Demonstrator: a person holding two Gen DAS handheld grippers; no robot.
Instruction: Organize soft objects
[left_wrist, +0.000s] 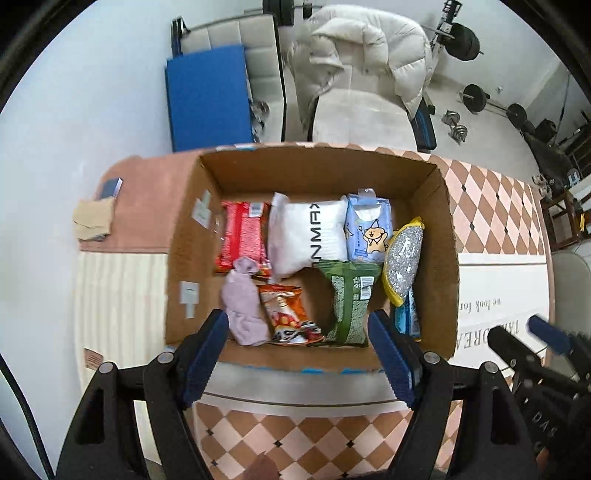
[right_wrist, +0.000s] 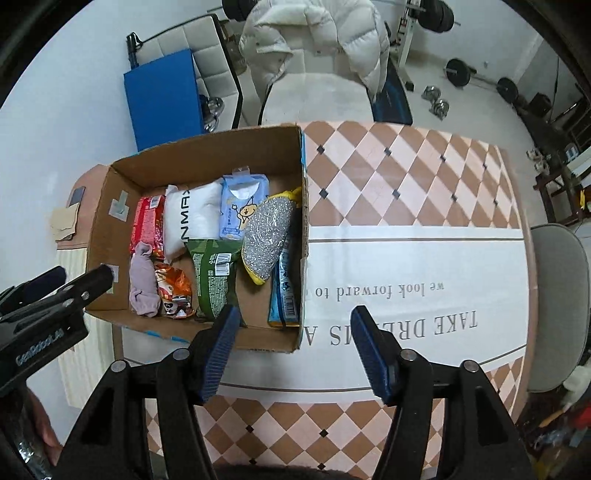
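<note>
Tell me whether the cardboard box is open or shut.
Open. The cardboard box has no lid or flaps over it, and the white pillow pack and green bag inside show plainly from above.

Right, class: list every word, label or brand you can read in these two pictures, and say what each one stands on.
"TAKE DREAMS A": tablecloth, upside down; the box hides the rest.
"we look forward to": tablecloth, upside down.
"NMAX": white pack, first letters hidden.
"GenRobot.AI": side of the left claw, seen from the right wrist.
Print on the other packets: too small to read.
</note>
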